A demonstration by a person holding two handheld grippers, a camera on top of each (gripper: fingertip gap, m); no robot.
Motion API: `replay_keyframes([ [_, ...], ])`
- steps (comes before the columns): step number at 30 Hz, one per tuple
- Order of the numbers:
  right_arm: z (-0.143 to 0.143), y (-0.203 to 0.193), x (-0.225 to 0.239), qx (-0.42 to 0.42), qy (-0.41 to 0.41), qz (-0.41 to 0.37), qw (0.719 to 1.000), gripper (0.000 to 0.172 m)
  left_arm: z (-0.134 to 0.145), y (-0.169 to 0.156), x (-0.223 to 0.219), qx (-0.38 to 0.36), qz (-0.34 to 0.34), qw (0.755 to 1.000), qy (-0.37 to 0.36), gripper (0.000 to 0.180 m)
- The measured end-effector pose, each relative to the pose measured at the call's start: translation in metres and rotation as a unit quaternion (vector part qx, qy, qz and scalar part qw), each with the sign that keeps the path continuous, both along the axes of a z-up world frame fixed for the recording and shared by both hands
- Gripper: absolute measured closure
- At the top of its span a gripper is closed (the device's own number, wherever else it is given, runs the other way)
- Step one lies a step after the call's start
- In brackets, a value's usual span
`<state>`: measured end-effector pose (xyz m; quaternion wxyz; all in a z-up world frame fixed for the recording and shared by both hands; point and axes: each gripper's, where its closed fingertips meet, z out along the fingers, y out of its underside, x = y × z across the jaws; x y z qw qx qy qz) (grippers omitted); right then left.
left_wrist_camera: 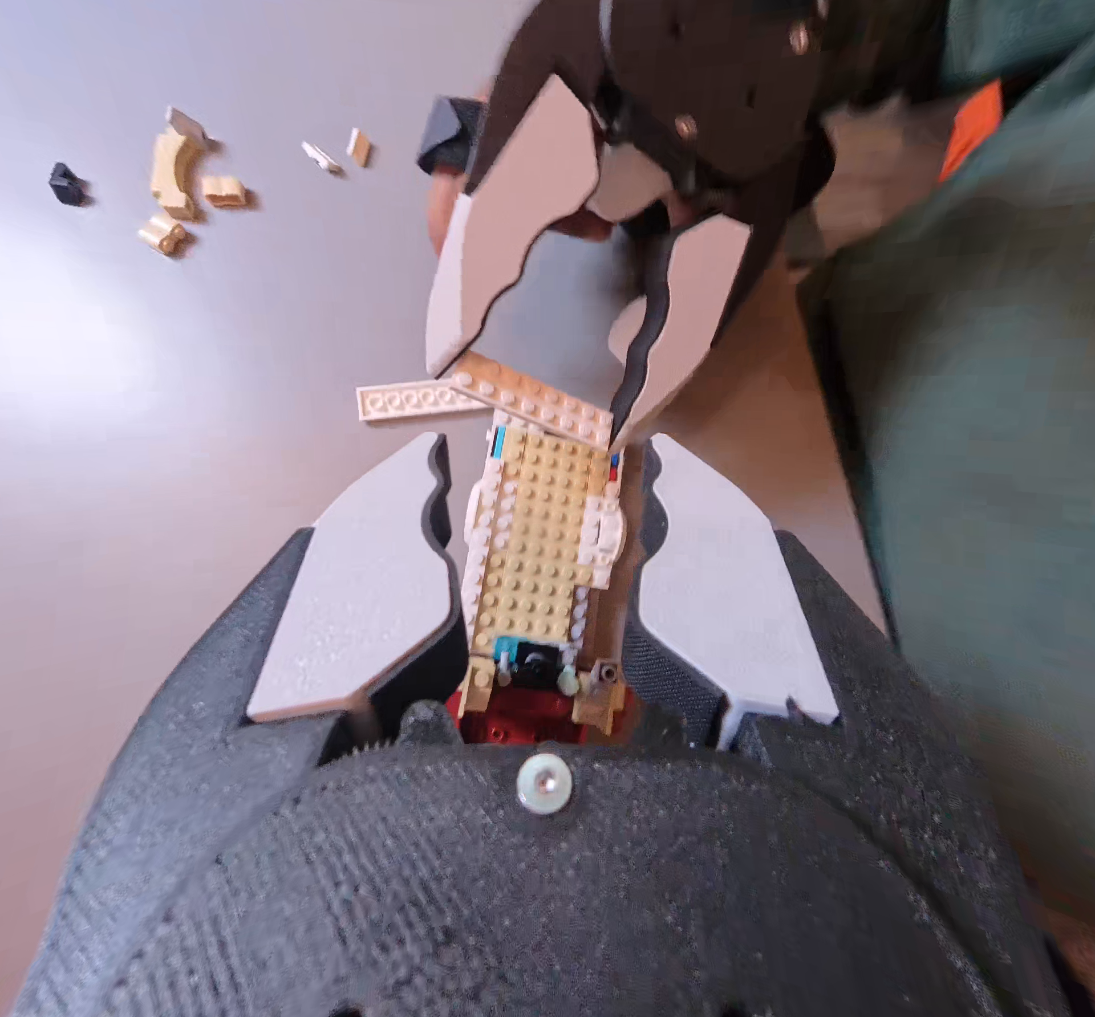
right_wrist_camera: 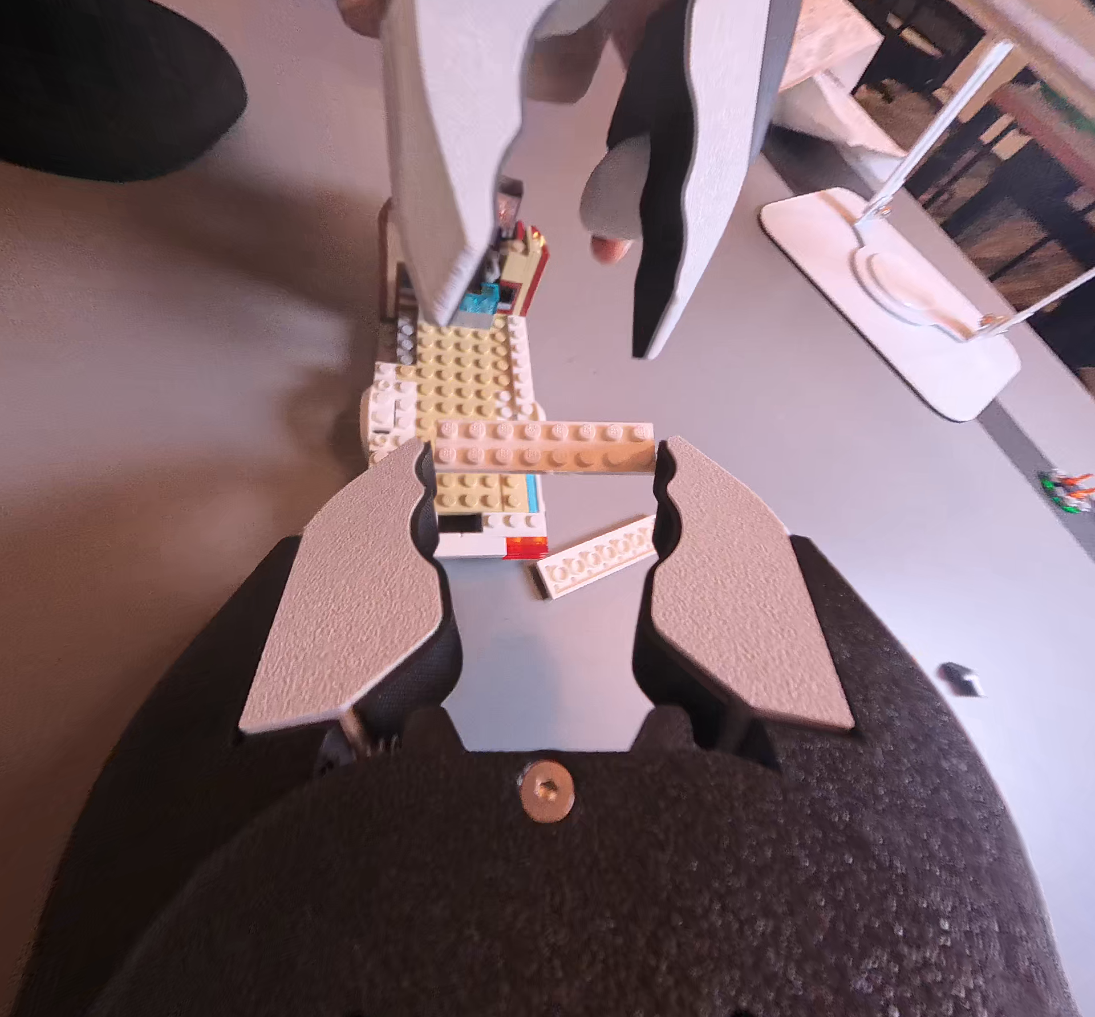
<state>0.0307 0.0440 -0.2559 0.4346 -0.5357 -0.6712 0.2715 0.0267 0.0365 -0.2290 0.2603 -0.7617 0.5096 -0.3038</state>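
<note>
The left hand-held gripper point(left_wrist_camera: 548, 443) straddled a tan-and-white brick model point(left_wrist_camera: 545, 550) on the grey counter point(left_wrist_camera: 237, 396), its pads apart from the model's sides. Beyond it, the right hand-held gripper point(left_wrist_camera: 527, 402) clamped a long tan plate point(left_wrist_camera: 533, 399) endwise (tilted over the model's far end), above a white plate point(left_wrist_camera: 409, 403); loose tan pieces point(left_wrist_camera: 178, 183) lay well apart.

Indoor work area resembling an office or lab room set up for tabletop recording. A broad, smooth pale grey table point(right_wrist_camera: 770, 515) carries scattered tan and white toy building bricks point(left_wrist_camera: 178, 189) and a partly built tan and white brick model point(right_wrist_camera: 462, 384). A white flat-based metal lamp stand point(right_wrist_camera: 889, 289) rests near the table's far edge. Beyond it stand dark wooden furniture pieces point(right_wrist_camera: 977, 118), too blurred to identify further. A dark green upholstered seat point(left_wrist_camera: 977, 396) adjoins the table.
</note>
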Motion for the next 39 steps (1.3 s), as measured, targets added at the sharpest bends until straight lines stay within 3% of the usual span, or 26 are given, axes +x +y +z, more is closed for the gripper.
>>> replay_keyframes([
  [4,0.013,0.005,-0.003,0.034,0.023,-0.021,0.999,0.100,0.009,0.006,0.018,-0.071,0.045,0.992,-0.092,0.128],
  [8,0.019,0.010,-0.002,0.049,0.030,-0.036,0.998,0.101,0.003,0.026,0.015,-0.060,0.093,0.991,-0.082,0.160],
  [12,0.023,0.016,-0.001,0.070,0.031,-0.055,0.996,0.100,-0.003,0.033,0.015,-0.080,0.115,0.988,-0.070,0.156],
  [23,0.021,0.041,0.002,0.070,0.024,-0.105,0.992,0.098,-0.004,0.050,0.015,-0.082,0.073,0.993,-0.044,0.180],
  [27,0.008,0.058,0.009,-0.002,-0.001,-0.119,0.993,0.093,-0.010,0.069,-0.007,-0.071,0.051,0.996,0.019,0.180],
  [30,-0.005,0.068,0.018,-0.057,-0.028,-0.123,0.990,0.101,-0.028,0.085,-0.029,-0.067,0.052,0.993,0.084,0.180],
  [33,-0.010,0.082,0.032,-0.081,-0.047,-0.140,0.986,0.107,-0.037,0.086,-0.027,-0.038,0.029,0.995,0.092,0.180],
  [35,-0.011,0.087,0.041,-0.104,-0.057,-0.143,0.983,0.111,-0.041,0.081,-0.018,-0.008,-0.005,0.996,0.088,0.156],
  [39,-0.005,0.110,0.053,-0.110,-0.041,-0.195,0.974,0.118,-0.052,0.065,0.003,0.088,-0.132,0.982,0.100,0.146],
])
